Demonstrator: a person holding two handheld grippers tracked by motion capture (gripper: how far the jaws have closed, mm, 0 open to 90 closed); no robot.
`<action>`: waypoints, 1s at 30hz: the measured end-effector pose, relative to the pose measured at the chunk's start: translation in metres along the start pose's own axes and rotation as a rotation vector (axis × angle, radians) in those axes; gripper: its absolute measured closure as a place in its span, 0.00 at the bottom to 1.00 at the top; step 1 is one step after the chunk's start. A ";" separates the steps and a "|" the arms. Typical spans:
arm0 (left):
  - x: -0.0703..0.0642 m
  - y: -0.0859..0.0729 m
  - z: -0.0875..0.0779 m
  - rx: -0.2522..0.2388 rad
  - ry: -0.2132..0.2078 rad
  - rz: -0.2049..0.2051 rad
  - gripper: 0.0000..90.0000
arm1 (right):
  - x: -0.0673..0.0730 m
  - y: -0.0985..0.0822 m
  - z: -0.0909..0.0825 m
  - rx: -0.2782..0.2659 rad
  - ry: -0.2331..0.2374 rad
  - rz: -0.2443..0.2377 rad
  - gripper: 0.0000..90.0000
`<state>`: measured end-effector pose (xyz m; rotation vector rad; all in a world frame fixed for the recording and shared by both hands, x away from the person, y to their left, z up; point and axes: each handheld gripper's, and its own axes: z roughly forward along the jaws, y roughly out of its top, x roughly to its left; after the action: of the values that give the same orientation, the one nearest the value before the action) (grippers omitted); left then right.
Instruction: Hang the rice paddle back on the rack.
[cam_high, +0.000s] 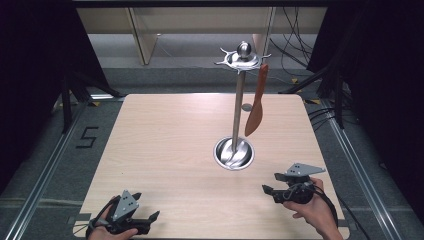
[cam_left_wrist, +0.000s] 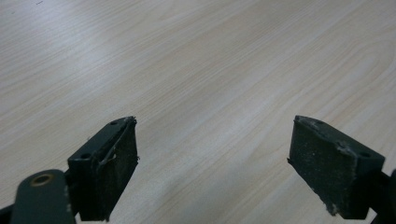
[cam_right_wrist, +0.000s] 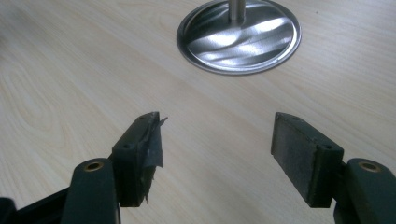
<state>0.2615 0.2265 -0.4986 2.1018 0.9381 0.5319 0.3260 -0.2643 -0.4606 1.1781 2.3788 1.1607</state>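
- High view: a steel rack (cam_high: 239, 100) is stood mid-table, far of both grippers; a wooden spatula (cam_high: 256, 107) is hung from a hook at its right.
- Left gripper (cam_high: 150, 218): held at the near left edge, jaws spread, nothing between them.
- Right gripper (cam_high: 270, 184): near right, jaws apart and empty, aimed at the rack base (cam_right_wrist: 238, 36).
- Advised: the spatula should be approached by the right gripper, clasped mid-handle, then lifted clear of the hook.

A pale wooden desk (cam_high: 165, 145) sits on grey floor. Black cables (cam_high: 295, 50) trail behind it. A "5" (cam_high: 86, 137) marks the floor at left.
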 end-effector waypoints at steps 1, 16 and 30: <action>-0.001 0.000 0.001 -0.008 -0.010 -0.018 0.17 | 0.000 -0.001 0.000 0.005 0.004 -0.002 0.38; 0.000 0.000 0.000 0.015 0.003 0.011 0.17 | -0.001 -0.014 -0.001 0.008 -0.026 0.000 0.38; -0.001 0.000 0.000 -0.007 -0.008 -0.007 0.17 | -0.003 -0.021 -0.004 -0.018 -0.035 0.015 0.37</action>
<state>0.2608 0.2253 -0.4990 2.0927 0.9377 0.5223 0.3139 -0.2761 -0.4744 1.2032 2.3330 1.1533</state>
